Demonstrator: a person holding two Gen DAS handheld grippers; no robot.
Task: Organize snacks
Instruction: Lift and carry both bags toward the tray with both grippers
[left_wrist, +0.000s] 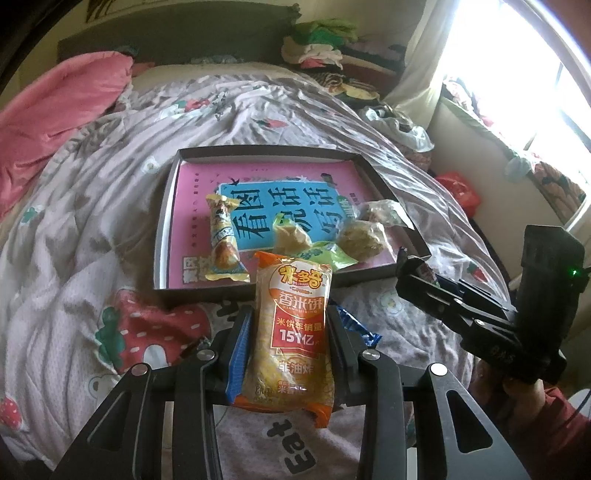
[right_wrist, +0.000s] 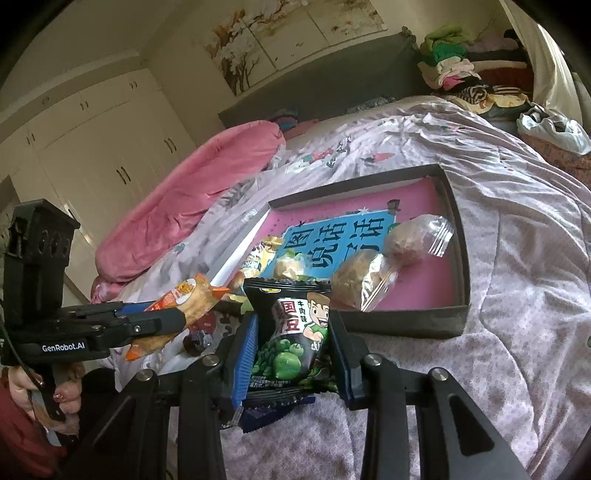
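Left wrist view: the left tongs (left_wrist: 287, 334) are clamped on an orange rice-cracker packet (left_wrist: 290, 332), which stands upright between the blue pads, lifted above the quilt (left_wrist: 92, 258) just in front of the near wall of the shallow grey box (left_wrist: 162, 236); inside the box lies a pink and blue book (left_wrist: 280, 210), and on the book rest a yellow wrapped sausage snack (left_wrist: 222, 240) toward the box's left side, a small green-wrapped cake (left_wrist: 291, 238) at its middle, and two clear-wrapped round cakes (left_wrist: 364, 236) toward its right side; the right tongs (left_wrist: 410, 266) show at the box's near right corner, seen side-on, with a dark packet barely visible at their tip; a hand (left_wrist: 517, 391) grips their handle.

Right wrist view: the right tongs (right_wrist: 291, 332) are closed on a black green-pea packet (right_wrist: 295, 332), held upright just in front of the box's (right_wrist: 406, 325) near wall; the left tongs (right_wrist: 177, 317) reach in from the left of the box, pinching the rice-cracker packet (right_wrist: 184, 306) near the box's left corner; a hand (right_wrist: 55, 391) with painted nails holds them; the two round cakes (right_wrist: 362, 280) lie in the box's near right part; a pink duvet (right_wrist: 192, 199) lies left of the box.
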